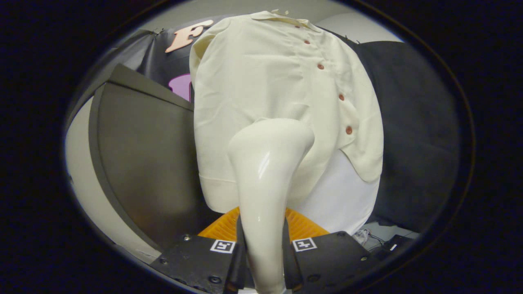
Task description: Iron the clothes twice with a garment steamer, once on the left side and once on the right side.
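We hold a garment steamer [265, 175] against a hanging cream shirt [286, 90].
The gripper [263, 261] fingers clamp its handle, aiming the head at the shirt's lower left panel for steaming.

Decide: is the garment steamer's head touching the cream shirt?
Cannot tell. In the gripper view the garment steamer overlaps the cream shirt, hiding any contact or gap. The gripper clamps its handle.

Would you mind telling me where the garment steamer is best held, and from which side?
Grip the steamer on its slim lower handle, from below along its length. The handle is narrow enough to sit between the fingers, as it does now, while the wider head faces the shirt.
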`<state>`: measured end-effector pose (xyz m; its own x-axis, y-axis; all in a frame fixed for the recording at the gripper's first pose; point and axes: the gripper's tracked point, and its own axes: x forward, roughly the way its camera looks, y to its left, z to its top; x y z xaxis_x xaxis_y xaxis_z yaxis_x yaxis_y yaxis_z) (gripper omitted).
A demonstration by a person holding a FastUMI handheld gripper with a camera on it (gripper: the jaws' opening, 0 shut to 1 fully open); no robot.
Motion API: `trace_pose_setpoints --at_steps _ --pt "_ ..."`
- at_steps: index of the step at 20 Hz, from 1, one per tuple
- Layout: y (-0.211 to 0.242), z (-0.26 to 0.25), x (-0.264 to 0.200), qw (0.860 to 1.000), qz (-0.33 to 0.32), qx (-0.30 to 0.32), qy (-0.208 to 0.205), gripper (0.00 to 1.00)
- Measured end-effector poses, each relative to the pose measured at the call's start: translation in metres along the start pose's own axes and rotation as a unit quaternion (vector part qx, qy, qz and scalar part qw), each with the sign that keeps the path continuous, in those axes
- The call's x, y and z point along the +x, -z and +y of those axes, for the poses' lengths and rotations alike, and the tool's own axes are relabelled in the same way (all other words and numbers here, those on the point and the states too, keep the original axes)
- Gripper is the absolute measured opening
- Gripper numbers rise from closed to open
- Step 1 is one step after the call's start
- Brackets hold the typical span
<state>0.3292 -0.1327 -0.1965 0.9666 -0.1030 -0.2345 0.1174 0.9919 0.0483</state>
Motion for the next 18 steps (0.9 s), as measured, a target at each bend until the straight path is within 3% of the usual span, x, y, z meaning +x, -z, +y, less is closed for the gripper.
trace_pose_setpoints --at_steps 7,11,14,18 --pt "0.051 0.006 0.001 1.0 0.021 0.018 -0.004 0.37" --pt "0.077 0.015 -0.024 0.999 0.048 0.004 -0.007 0.37" --pt "0.066 0.018 -0.046 0.999 0.05 -0.011 -0.009 0.37" --pt "0.008 0.019 -0.072 1.0 0.018 -0.009 -0.007 0.37"
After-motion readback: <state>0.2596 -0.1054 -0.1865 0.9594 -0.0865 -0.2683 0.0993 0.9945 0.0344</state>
